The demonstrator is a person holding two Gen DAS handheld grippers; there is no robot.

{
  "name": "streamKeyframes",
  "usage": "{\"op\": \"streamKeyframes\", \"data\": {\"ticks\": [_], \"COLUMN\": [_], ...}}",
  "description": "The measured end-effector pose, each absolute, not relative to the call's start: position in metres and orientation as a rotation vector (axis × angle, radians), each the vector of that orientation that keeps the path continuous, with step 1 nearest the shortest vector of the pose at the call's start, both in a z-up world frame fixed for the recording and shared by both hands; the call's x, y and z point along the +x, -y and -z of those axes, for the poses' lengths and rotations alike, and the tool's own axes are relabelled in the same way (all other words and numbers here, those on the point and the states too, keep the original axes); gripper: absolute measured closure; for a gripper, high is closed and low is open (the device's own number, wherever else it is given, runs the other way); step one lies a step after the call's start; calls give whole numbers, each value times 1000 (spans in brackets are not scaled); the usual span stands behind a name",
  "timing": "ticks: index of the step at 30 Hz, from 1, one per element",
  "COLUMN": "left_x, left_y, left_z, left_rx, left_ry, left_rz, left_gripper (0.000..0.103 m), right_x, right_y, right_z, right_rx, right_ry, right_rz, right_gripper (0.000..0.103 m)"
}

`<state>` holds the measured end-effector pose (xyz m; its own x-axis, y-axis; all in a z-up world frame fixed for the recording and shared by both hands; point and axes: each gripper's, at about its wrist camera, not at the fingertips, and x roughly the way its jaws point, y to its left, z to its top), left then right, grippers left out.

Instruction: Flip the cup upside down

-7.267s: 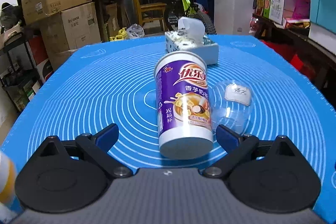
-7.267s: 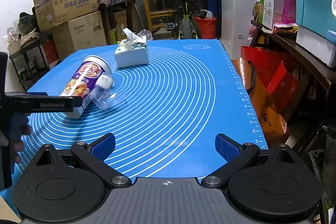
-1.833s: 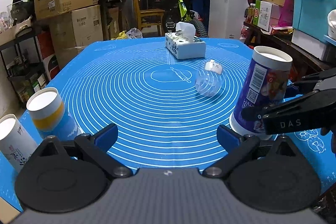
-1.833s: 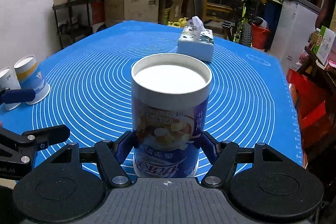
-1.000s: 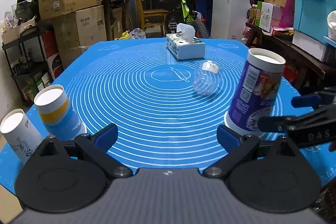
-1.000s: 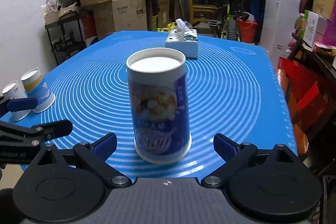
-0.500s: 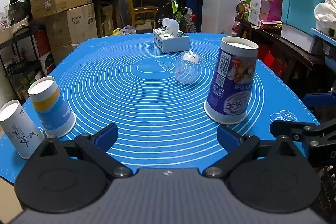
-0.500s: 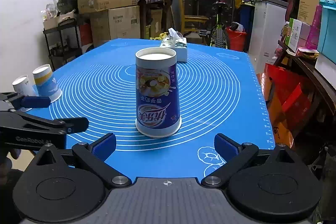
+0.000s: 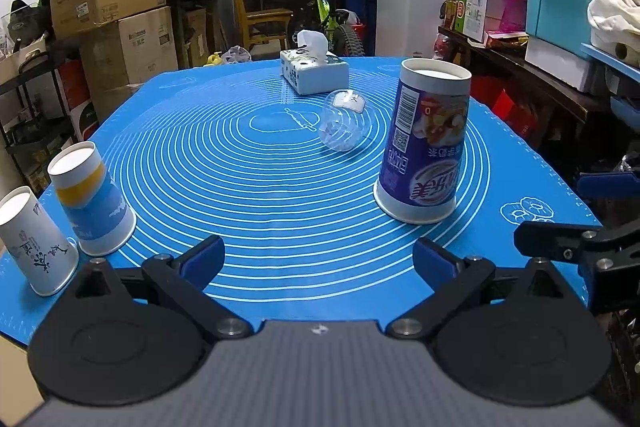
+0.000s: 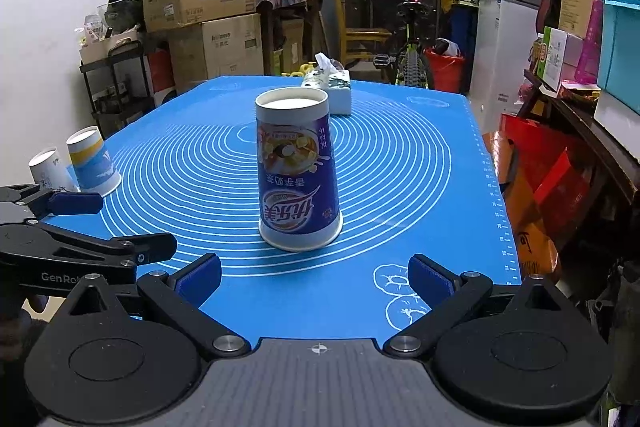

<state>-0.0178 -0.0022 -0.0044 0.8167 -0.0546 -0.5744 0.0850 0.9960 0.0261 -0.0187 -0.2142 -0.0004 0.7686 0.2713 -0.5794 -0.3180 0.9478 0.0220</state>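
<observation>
The purple and white milk-tea cup (image 9: 424,143) stands upside down, wide rim on the blue mat (image 9: 248,187), white base on top; it also shows in the right wrist view (image 10: 296,175). My right gripper (image 10: 314,279) is open and empty, a short way back from the cup near the mat's front edge. My left gripper (image 9: 318,259) is open and empty at the mat's near edge, left of the cup. The right gripper's fingers (image 9: 560,243) show at the far right of the left wrist view.
Two paper cups stand upside down at the mat's left edge: a blue and yellow one (image 9: 90,201) and a white one (image 9: 34,241). A clear plastic dome lid (image 9: 340,125) lies mid-mat. A tissue box (image 9: 314,73) sits at the far side. Cluttered shelves and boxes surround the table.
My right gripper let go of the upside-down cup, opened and drew back from it. My left gripper also drew back towards the mat's near edge. The cup stays standing.
</observation>
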Motion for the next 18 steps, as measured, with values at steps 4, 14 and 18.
{"op": "streamKeyframes", "data": {"ticks": [4, 14, 18], "left_x": [-18, -19, -18], "left_y": [4, 7, 7], "left_z": [4, 7, 7], "left_rx": [55, 64, 63], "left_ry": [-612, -618, -623], "left_rz": [78, 85, 87], "left_gripper": [4, 4, 4], "right_x": [-19, -19, -19], "right_y": [214, 215, 215], "right_z": [2, 4, 4], "right_rx": [-79, -84, -88], "right_ry": [-618, -619, -619], "right_rz": [-319, -315, -313], "right_gripper": [4, 4, 4]}}
